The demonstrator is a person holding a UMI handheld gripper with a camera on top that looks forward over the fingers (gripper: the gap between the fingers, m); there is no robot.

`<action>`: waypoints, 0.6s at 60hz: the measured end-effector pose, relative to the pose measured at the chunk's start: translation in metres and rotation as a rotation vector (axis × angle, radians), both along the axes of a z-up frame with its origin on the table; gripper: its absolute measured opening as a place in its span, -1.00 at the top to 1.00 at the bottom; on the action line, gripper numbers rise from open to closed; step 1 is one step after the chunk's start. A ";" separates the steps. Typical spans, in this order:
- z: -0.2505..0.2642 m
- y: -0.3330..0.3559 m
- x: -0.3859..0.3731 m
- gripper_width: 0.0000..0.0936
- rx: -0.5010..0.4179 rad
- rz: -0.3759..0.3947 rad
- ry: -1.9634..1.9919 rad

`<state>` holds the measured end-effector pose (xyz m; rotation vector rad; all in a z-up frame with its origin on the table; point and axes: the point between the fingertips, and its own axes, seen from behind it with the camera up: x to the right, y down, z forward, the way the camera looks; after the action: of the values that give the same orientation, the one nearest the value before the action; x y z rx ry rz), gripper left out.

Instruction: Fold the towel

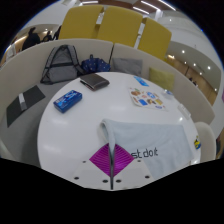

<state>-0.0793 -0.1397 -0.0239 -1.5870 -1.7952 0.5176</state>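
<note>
A white towel [150, 138] with dark lettering lies on the near right part of a round white table [70, 135]. Its near left edge rises in a fold to my gripper [111, 158]. The two fingers are shut, and their magenta pads [100, 158] press together on a thin strip of the towel's edge. The rest of the towel lies spread flat beyond and to the right of the fingers.
On the table beyond the towel are a blue box [68, 99], a dark flat case [94, 81], colourful cards [147, 98] and a small yellow item [197, 146] at the right rim. Yellow chairs [110, 25] and a black bag [62, 58] stand behind.
</note>
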 end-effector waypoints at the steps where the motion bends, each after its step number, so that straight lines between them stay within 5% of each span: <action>1: 0.001 -0.004 0.002 0.95 -0.013 -0.004 -0.010; 16: 0.104 -0.042 0.016 0.95 -0.294 0.002 0.060; 26: 0.156 0.049 -0.003 0.96 -0.292 -0.049 0.132; 36: 0.118 0.164 -0.006 0.95 -0.226 -0.114 0.095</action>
<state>-0.0854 0.0242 0.0944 -1.7734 -1.6103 0.7497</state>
